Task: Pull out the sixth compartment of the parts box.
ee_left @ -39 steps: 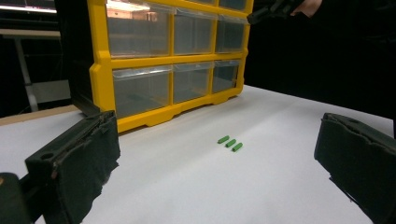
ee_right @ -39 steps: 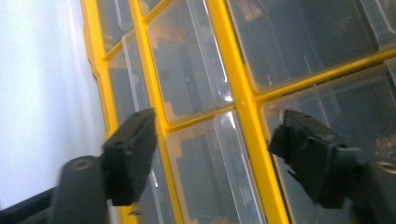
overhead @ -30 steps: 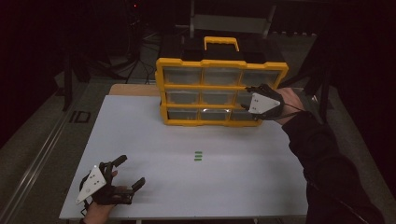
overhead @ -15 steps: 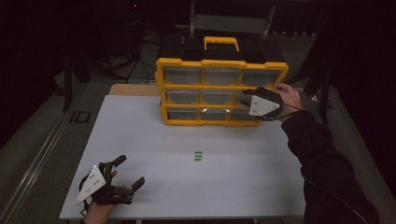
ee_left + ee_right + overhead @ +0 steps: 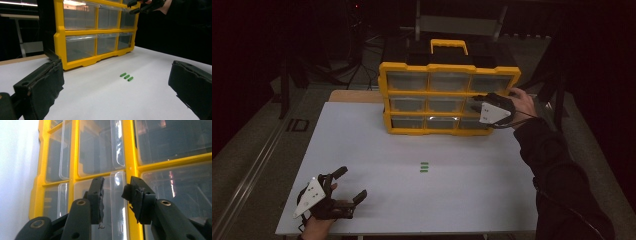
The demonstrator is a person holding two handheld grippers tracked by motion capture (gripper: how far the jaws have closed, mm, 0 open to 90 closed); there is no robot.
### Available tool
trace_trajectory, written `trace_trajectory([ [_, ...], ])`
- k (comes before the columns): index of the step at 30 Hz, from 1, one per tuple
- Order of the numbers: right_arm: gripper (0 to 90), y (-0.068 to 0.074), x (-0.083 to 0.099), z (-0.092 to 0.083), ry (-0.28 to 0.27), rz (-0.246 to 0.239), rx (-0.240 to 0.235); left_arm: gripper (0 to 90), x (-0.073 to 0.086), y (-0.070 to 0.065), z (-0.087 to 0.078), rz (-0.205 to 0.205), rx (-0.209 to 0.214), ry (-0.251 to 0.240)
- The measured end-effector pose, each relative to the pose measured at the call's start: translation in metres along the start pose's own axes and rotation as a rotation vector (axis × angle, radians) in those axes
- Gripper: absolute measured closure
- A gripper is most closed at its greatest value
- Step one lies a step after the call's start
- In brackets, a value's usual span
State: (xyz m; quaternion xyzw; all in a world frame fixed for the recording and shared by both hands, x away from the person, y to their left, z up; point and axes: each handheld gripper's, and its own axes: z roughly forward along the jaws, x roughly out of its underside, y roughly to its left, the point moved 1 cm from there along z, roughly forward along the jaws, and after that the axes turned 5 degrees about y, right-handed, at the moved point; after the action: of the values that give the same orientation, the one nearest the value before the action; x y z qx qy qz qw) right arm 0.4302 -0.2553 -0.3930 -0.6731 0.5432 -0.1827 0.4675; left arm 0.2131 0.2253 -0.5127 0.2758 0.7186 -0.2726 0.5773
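At the right of the high view, the right tool (image 5: 478, 101) reaches the middle-row right drawer (image 5: 116, 202) of the yellow drawer cabinet (image 5: 447, 92), which stands at the far, upper centre of the white surface (image 5: 402, 150). Its jaws have just been closing and now flank the drawer's clear front lip, a narrow gap showing on either side. At lower left, the left tool (image 5: 350, 192) rests wide open and empty. Three small green pieces (image 5: 424, 167) lie mid-surface.
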Motion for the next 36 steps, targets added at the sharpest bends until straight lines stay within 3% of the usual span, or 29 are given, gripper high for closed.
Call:
trace_trajectory([
  [12, 67.0, -0.0002, 0.0071, 0.0002, 0.035, -0.025, 0.004, 0.0, 0.0002, 0.0000, 0.0006, 0.002, 0.001, 0.001],
  [17, 67.3, 0.0014, 0.0060, 0.0015, 0.055, -0.066, 0.010, 0.0, 0.0002, -0.0002, 0.0010, 0.003, 0.004, 0.001],
  [29, 72.5, 0.0053, 0.0045, 0.0056, 0.080, -0.053, 0.033, 0.0, -0.0002, -0.0009, 0.0023, 0.010, 0.012, 0.000],
  [36, 74.9, 0.0023, 0.0020, 0.0053, 0.095, -0.044, 0.013, 0.0, -0.0002, -0.0008, 0.0027, 0.011, 0.017, 0.002],
])
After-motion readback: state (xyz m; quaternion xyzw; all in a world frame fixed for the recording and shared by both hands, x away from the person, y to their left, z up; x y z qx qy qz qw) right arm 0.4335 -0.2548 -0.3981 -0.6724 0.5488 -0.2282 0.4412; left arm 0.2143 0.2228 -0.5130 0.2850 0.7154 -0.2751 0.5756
